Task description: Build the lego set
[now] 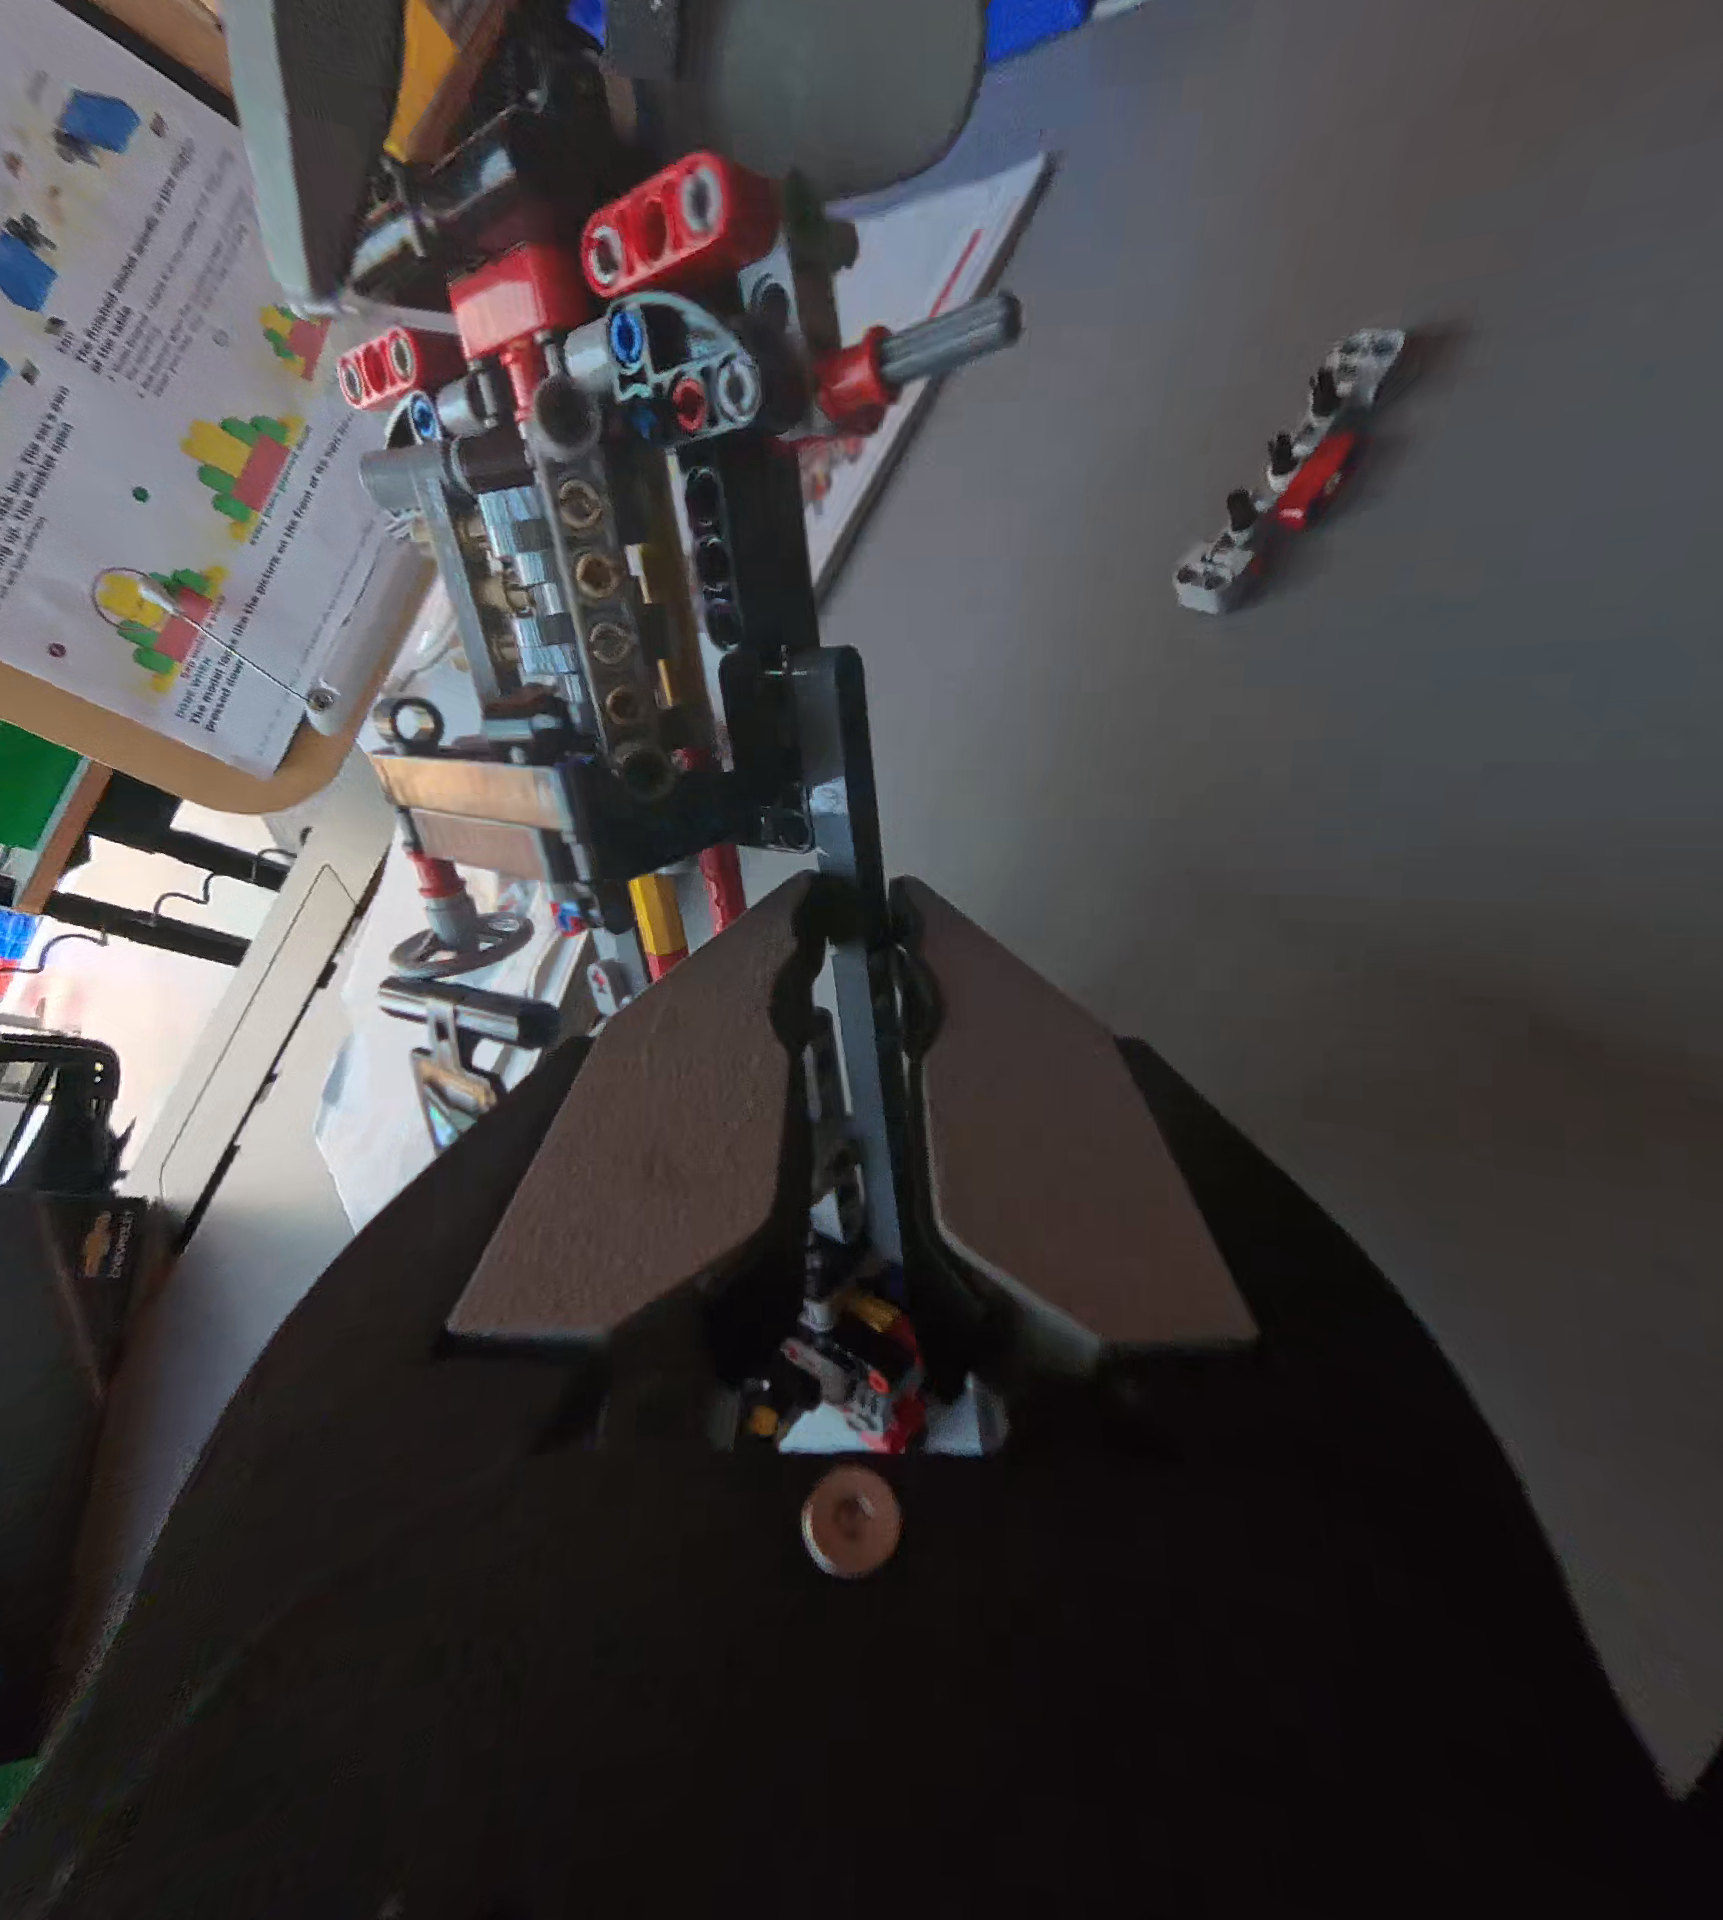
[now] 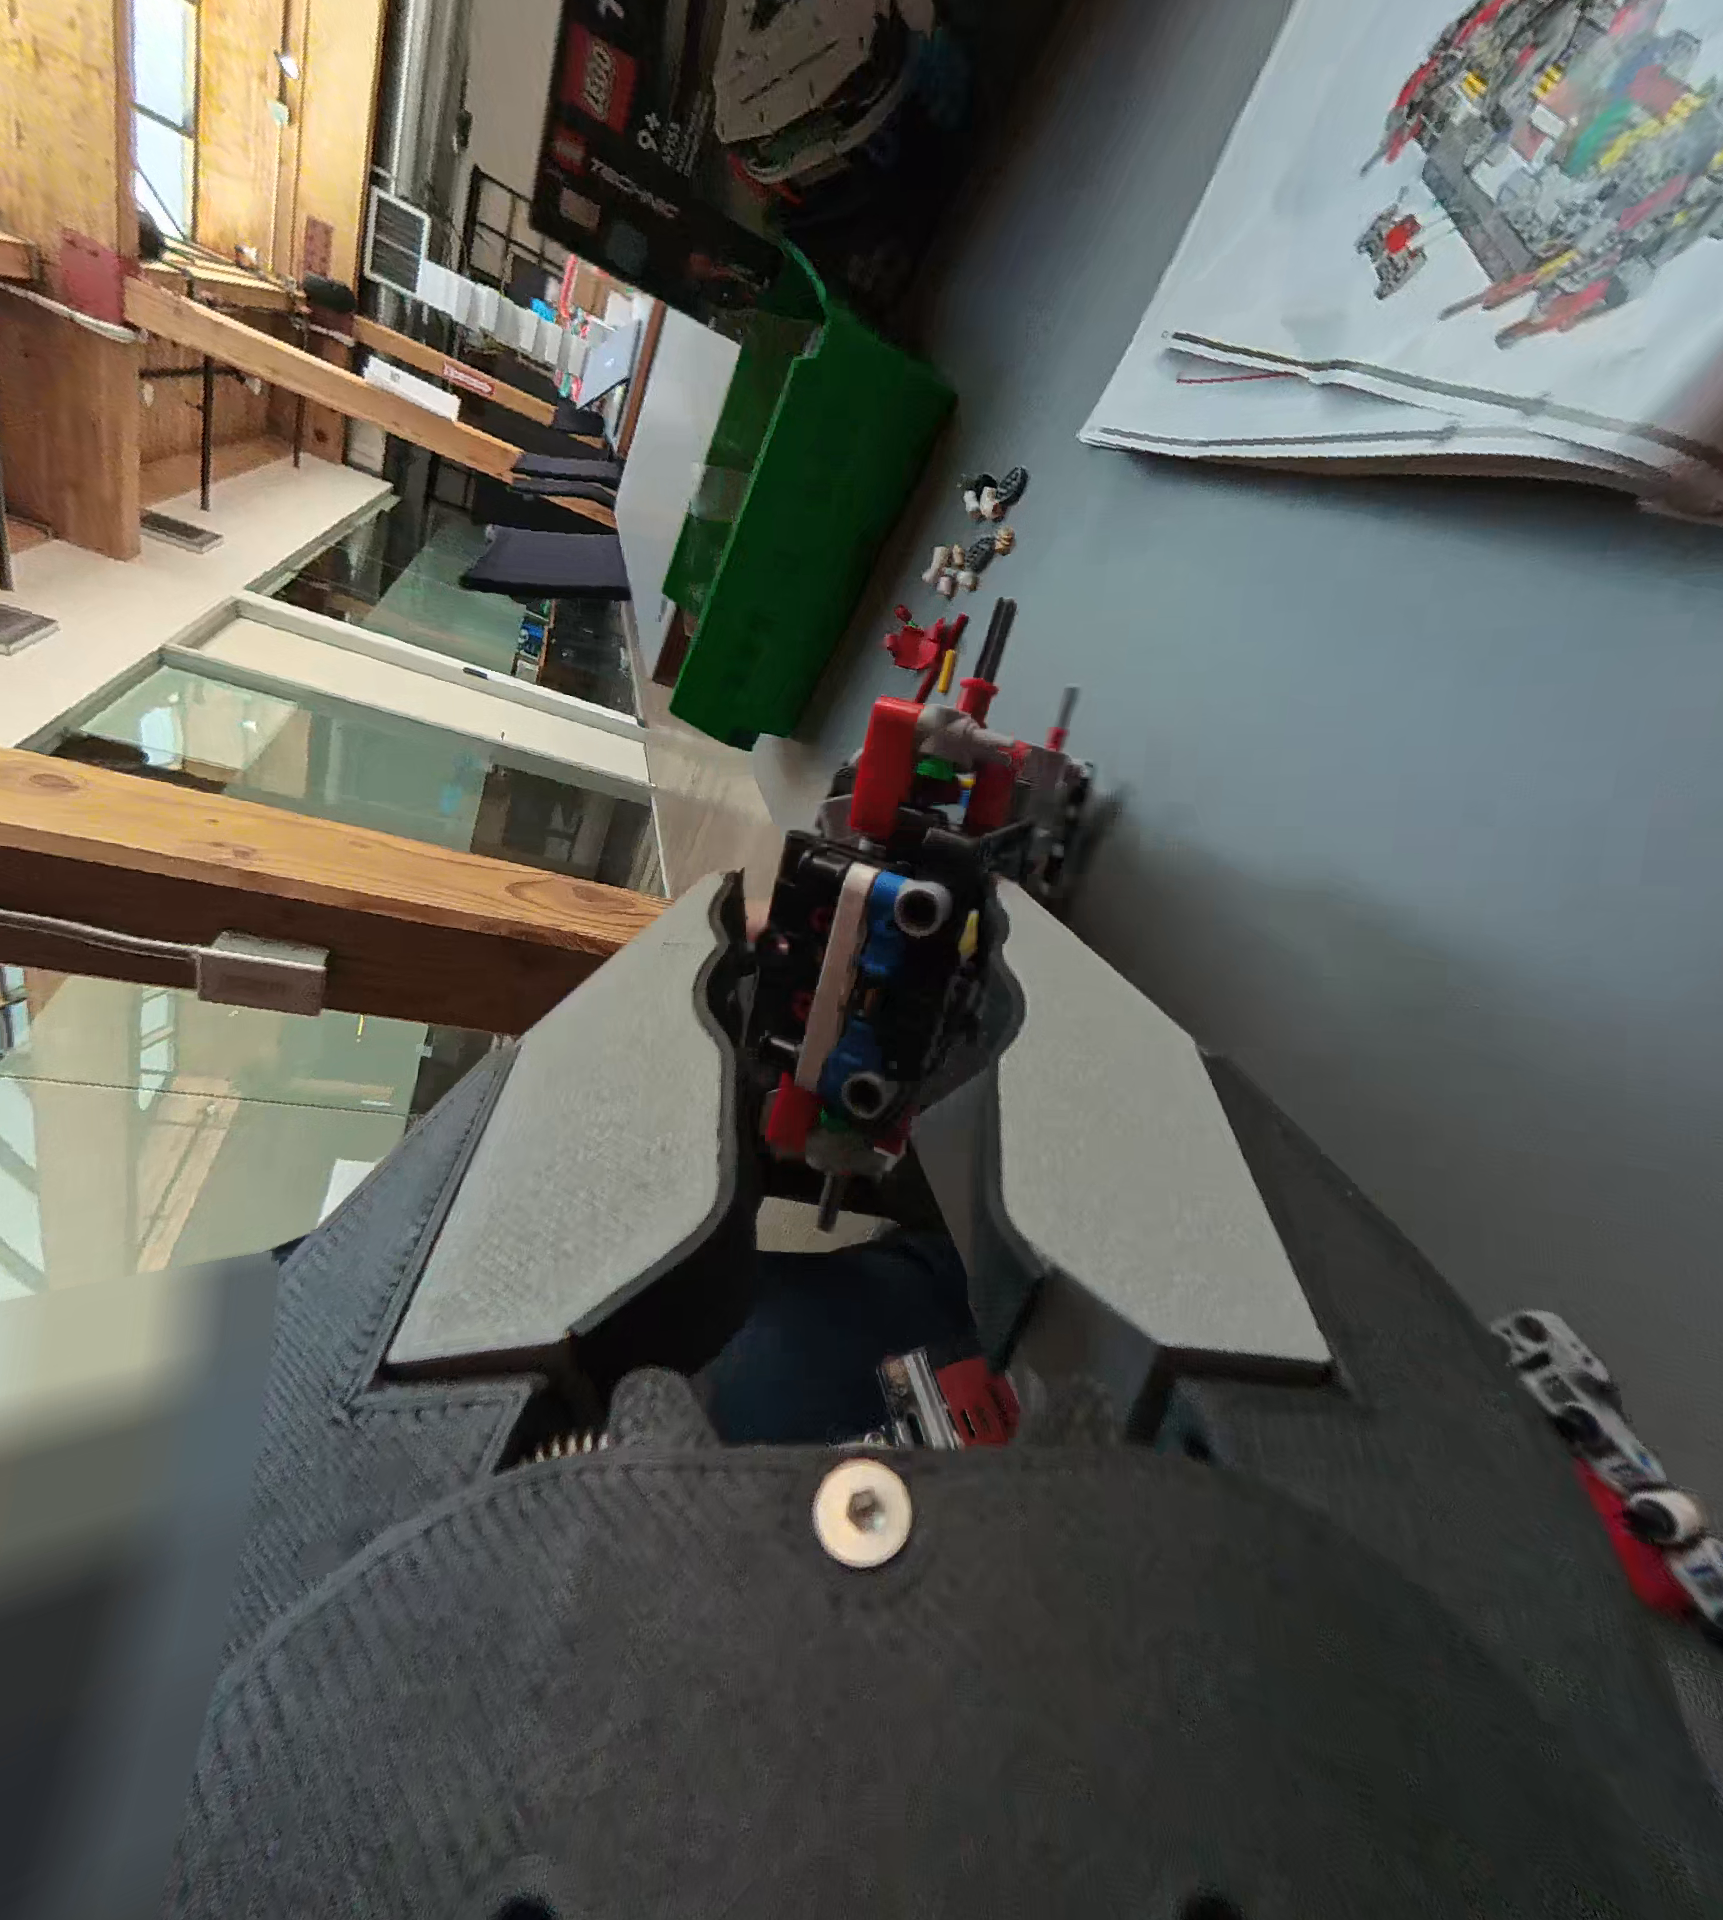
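Two grippers are busy, and each one has a piece of the same sort of toy building set. Our left gripper (image 1: pixel 852 935) is squeezed tight on a thin, flat black plastic beam (image 1: pixel 841 748) that sticks out of a big model made of red, grey and black plastic beams with round holes (image 1: pixel 618 499). Our right gripper (image 2: pixel 862 997) is squeezed on a smaller chunky block of black, blue, white and red plastic parts (image 2: pixel 872 977), with its pads pressing on both sides. We think the build is partly done, since loose bits wait on the smooth dark grey surface (image 2: pixel 1408 935): a short grey and red strip with black pegs (image 1: pixel 1293 473) and a little pile of small parts (image 2: pixel 971 551). A green plastic bin (image 2: pixel 805 520) stands near them, and an open paper booklet with pictures (image 2: pixel 1459 260) lies flat. Both models look hard, shiny and bumpy.
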A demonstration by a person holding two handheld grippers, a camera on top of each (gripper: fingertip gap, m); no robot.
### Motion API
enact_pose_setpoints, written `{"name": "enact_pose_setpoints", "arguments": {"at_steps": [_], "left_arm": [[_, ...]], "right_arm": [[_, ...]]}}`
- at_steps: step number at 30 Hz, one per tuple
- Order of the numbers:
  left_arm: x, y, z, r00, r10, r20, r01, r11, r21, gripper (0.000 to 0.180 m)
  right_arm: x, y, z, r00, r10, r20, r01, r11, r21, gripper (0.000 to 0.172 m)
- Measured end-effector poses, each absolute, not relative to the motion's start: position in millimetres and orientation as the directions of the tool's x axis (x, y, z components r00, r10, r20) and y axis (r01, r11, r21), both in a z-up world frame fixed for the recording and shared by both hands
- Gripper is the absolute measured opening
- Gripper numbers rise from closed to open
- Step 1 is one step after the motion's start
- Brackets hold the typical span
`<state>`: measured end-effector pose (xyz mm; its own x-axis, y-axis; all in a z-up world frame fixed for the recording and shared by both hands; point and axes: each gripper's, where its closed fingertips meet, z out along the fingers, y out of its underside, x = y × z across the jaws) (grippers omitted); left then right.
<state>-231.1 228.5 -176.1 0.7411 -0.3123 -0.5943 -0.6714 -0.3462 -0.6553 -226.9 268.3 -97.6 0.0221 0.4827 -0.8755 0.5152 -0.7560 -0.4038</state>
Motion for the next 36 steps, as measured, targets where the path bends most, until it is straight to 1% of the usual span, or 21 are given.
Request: {"name": "enact_pose_setpoints", "arguments": {"at_steps": [1,3,6,8,9,11,14,17,19,21,23,25,29,31,34,36], "left_arm": [[-231,227,-166,0.764,-0.297,-0.573,-0.644,-0.316,-0.696,0.010],[-234,224,-148,0.830,-0.286,-0.479,-0.548,-0.251,-0.798,0.009],[-234,215,-133,0.882,-0.363,-0.301,-0.380,-0.170,-0.909,0.009],[-236,211,-127,0.889,-0.424,-0.172,-0.258,-0.154,-0.954,0.008],[-239,209,-124,0.888,-0.445,-0.118,-0.204,-0.152,-0.967,0.008],[-246,206,-121,0.874,-0.480,-0.075,-0.164,-0.147,-0.975,0.008],[-253,202,-117,0.833,-0.553,-0.013,-0.117,-0.153,-0.981,0.008],[-260,198,-107,0.783,-0.619,0.057,-0.037,-0.138,-0.990,0.008],[-262,196,-106,0.740,-0.666,0.093,0.004,-0.134,-0.991,0.008],[-266,194,-105,0.693,-0.710,0.124,0.053,-0.121,-0.991,0.008],[-271,192,-105,0.657,-0.739,0.146,0.088,-0.117,-0.989,0.008],[-279,191,-106,0.637,-0.749,0.181,0.121,-0.135,-0.983,0.008],[-300,194,-114,0.678,-0.711,0.185,0.096,-0.163,-0.982,0.008],[-304,191,-115,0.677,-0.711,0.191,0.100,-0.168,-0.981,0.008],[-301,191,-116,0.677,-0.718,0.161,0.060,-0.163,-0.985,0.009],[-298,194,-117,0.676,-0.720,0.157,0.040,-0.177,-0.983,0.008]], "right_arm": [[-227,264,-85,-0.006,0.485,-0.875,0.506,-0.753,-0.421,0.046],[-227,256,-61,-0.068,0.515,-0.855,0.487,-0.731,-0.479,0.040],[-231,239,-38,-0.151,0.551,-0.821,0.479,-0.685,-0.548,0.044],[-233,227,-27,-0.223,0.565,-0.794,0.467,-0.654,-0.596,0.051],[-231,221,-20,-0.272,0.569,-0.776,0.449,-0.638,-0.625,0.050],[-224,215,-14,-0.332,0.603,-0.725,0.417,-0.595,-0.687,0.050],[-207,219,-35,-0.297,0.743,-0.600,0.405,-0.471,-0.784,0.050],[-180,237,-85,-0.183,0.892,-0.414,0.466,-0.292,-0.835,0.047],[-158,254,-125,-0.106,0.955,-0.278,0.538,-0.180,-0.823,0.047],[-133,272,-167,-0.038,0.984,-0.172,0.633,-0.109,-0.766,0.049],[-114,281,-199,-0.016,0.991,-0.134,0.704,-0.084,-0.705,0.053],[-105,285,-220,-0.019,0.992,-0.121,0.740,-0.068,-0.669,0.056],[-97,294,-243,-0.027,0.997,-0.070,0.784,-0.022,-0.620,0.064],[-96,299,-250,-0.042,0.998,-0.044,0.799,0.007,-0.601,0.064],[-99,301,-250,-0.061,0.998,-0.034,0.790,0.028,-0.613,0.063],[-100,303,-250,-0.065,0.998,-0.021,0.791,0.039,-0.611,0.059]]}}
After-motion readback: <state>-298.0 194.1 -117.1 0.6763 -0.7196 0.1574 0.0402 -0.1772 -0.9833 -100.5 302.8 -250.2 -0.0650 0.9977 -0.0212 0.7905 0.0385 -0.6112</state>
